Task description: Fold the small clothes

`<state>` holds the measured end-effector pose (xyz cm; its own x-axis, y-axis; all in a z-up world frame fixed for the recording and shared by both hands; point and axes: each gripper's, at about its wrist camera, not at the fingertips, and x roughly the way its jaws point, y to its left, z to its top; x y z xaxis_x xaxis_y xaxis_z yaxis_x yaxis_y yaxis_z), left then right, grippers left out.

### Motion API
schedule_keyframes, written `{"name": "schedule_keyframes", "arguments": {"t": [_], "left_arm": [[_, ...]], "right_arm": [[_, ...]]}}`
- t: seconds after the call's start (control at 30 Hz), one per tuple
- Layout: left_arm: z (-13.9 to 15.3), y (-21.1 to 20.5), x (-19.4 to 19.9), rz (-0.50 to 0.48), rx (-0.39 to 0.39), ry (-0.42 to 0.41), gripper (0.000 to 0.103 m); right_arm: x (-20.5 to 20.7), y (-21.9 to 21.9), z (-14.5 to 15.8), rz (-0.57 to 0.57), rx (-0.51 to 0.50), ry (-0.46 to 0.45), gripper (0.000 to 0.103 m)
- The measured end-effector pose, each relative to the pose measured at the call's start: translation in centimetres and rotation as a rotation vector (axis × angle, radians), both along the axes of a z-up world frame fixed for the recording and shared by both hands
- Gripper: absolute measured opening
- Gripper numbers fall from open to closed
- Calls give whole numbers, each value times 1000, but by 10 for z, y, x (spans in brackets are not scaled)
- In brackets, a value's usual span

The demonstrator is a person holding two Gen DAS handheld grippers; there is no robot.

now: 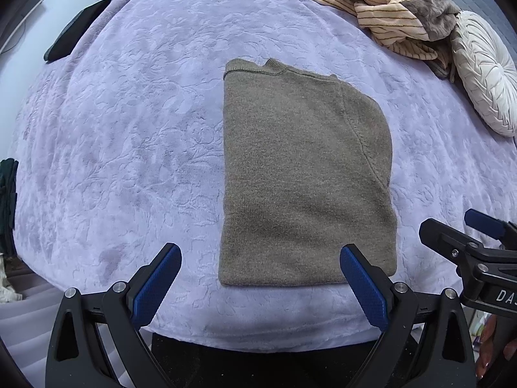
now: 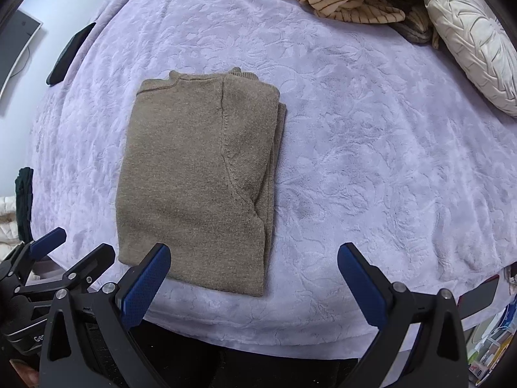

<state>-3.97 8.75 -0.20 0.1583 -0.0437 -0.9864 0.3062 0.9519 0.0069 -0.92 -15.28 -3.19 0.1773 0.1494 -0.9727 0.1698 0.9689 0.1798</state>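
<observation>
Folded brown sweater [image 2: 197, 177] (flat) before spread right tool [image 2: 253, 258].

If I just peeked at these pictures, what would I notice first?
Your eye lands on the brown sweater, folded into a neat rectangle in the middle of the purple blanket. Next come the two open grippers with blue fingers, the left gripper and the right gripper, both hanging at the near edge and holding nothing. Far back on the right sit a striped pile of clothes and a round white pillow.
</observation>
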Motion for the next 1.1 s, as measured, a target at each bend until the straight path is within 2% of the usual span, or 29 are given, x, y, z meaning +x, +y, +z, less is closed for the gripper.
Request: {"name": "schedule_keyframes", "arguments": {"t": [0.1,0.23,0.53,1.1], "left_arm": [[0,1,3,-26,-8,3,99],[8,8,9,-32,-13,-34,99],[20,15,18,-34,47,-118,99],[16,17,28,-15,37,-90,99]], "right_arm": [[2,5,5,1,-30,-13,103],[3,11,10,-21,-44,-14,103],[3,19,19,-67,-98,-22,103],[12,20,20,-56,-133,-15,103]]}}
